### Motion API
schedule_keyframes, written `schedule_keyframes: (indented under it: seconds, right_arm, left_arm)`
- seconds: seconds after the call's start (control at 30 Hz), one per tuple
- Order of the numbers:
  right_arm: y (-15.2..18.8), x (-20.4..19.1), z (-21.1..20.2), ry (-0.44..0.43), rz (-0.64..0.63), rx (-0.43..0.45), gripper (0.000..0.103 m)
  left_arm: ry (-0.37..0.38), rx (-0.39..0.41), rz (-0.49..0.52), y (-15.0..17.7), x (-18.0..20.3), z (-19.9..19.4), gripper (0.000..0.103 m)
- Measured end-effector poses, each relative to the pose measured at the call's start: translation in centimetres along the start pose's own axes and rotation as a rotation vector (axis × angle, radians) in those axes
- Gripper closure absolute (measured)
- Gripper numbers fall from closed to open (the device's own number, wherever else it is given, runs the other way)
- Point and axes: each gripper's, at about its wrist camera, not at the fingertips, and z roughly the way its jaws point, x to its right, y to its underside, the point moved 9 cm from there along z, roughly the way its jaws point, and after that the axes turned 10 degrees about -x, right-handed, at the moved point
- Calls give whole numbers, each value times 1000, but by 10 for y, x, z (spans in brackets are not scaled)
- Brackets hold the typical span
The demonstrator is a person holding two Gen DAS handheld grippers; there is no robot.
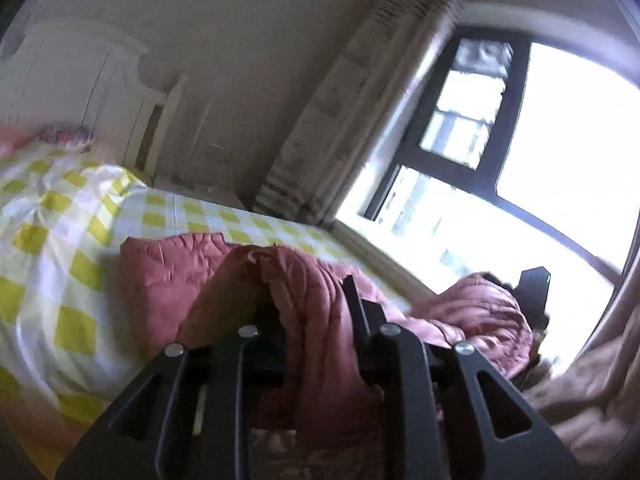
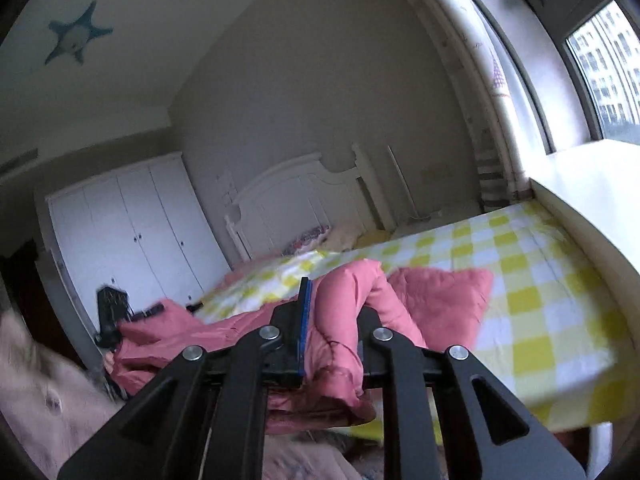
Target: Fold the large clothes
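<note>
While both grippers point nearly level over the bed, each has its fingers clamped on a bunched fold of the pink garment; the left gripper pinches quilted cloth that drapes over and between its fingers; the right gripper grips another fold against its blue-edged finger; the garment is lifted at both held spots and sags between them, its far end lying on the yellow-checked sheet; a wardrobe and headboard stand behind; a window is bright beside the bed.
</note>
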Motion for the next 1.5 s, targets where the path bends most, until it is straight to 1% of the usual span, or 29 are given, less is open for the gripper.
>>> schedule_keyframes:
  seconds: [0.07,0.13,0.23,0.27,0.3,0.33,0.37,0.4,0.47,0.5,0.53,0.6,0.67,0.73,0.8,0.87,0.9,0.93,0.97,1.0,1.03,1.07,1.1,1.13,1.2,1.27,1.33,1.4,1.5]
  right_arm:
    - [-29,8,35,54,12,-20,87]
    - [-58,28,72,86,75,-46,87]
    - [-92,74,135,177,197,-93,85]
    - [-97,91,158,187,248,-126,82]
    - [-99,115,191,190,315,-186,62]
    - [-95,131,209,182,364,-223,30]
    - [-91,147,226,158,434,-237,14]
    - [-88,159,232,131,487,-214,4]
    - [-82,179,233,48,573,-140,4]
    - [-79,184,229,35,588,-111,4]
    - [-74,192,222,59,588,-88,4]
    - [-62,204,217,183,521,-132,4]
    - [-48,212,219,269,472,-209,4]
    - [-35,215,227,299,447,-272,4]
    - [-29,213,237,315,407,-321,4]
    - [-23,206,244,345,338,-362,6]
    - [-22,203,252,366,294,-392,14]
    - [-17,200,261,415,243,-452,19]
    - [-11,200,266,446,221,-491,29]
    - [-8,199,268,483,188,-510,57]
    - [-9,196,266,512,158,-498,82]
    - [-13,189,260,537,122,-464,87]
    - [-21,176,249,544,86,-404,89]
    - [-27,164,241,537,70,-369,89]
    - [-44,143,226,519,47,-309,89]
    - [-61,136,223,515,52,-286,89]
    - [-73,143,233,533,76,-280,89]
    - [-70,168,256,574,129,-313,89]
    - [-35,210,289,616,229,-408,88]
  left_arm:
    - [59,-2,-127,-19,-23,13,79]
    - [67,2,-206,-41,-47,31,79]
    - [-29,-18,-289,-86,-93,74,76]
    - [-78,-43,-326,-101,-115,97,70]
    - [-123,-61,-353,-111,-132,114,58]
    - [-156,-83,-413,-119,-156,135,49]
    - [-171,-96,-462,-123,-174,144,27]
    - [-201,-108,-531,-124,-199,157,16]
    - [-313,-81,-653,-119,-248,167,14]
    - [-339,-55,-691,-115,-265,166,13]
    - [-347,-28,-730,-110,-280,163,13]
    - [-374,-8,-764,-96,-296,156,11]
    - [-397,-27,-717,-89,-299,154,11]
    - [-411,-65,-639,-87,-295,157,11]
    - [-385,-109,-559,-90,-286,168,11]
    - [-383,-160,-499,-93,-277,181,11]
    - [-399,-197,-455,-95,-271,188,11]
    - [-441,-249,-384,-98,-266,200,12]
    - [-480,-284,-331,-99,-260,206,14]
    - [-529,-333,-256,-99,-256,216,32]
    - [-547,-365,-216,-97,-254,221,51]
    - [-555,-405,-183,-93,-249,227,95]
    - [-561,-396,-173,-93,-245,224,96]
    - [-555,-321,-148,-101,-234,215,96]
    - [-513,-218,-118,-111,-213,195,97]
    - [-481,-159,-132,-124,-200,182,97]
    - [-463,-145,-182,-134,-202,180,97]
    - [-507,-161,-225,-140,-215,190,96]
    - [-653,-233,-270,-125,-260,226,94]
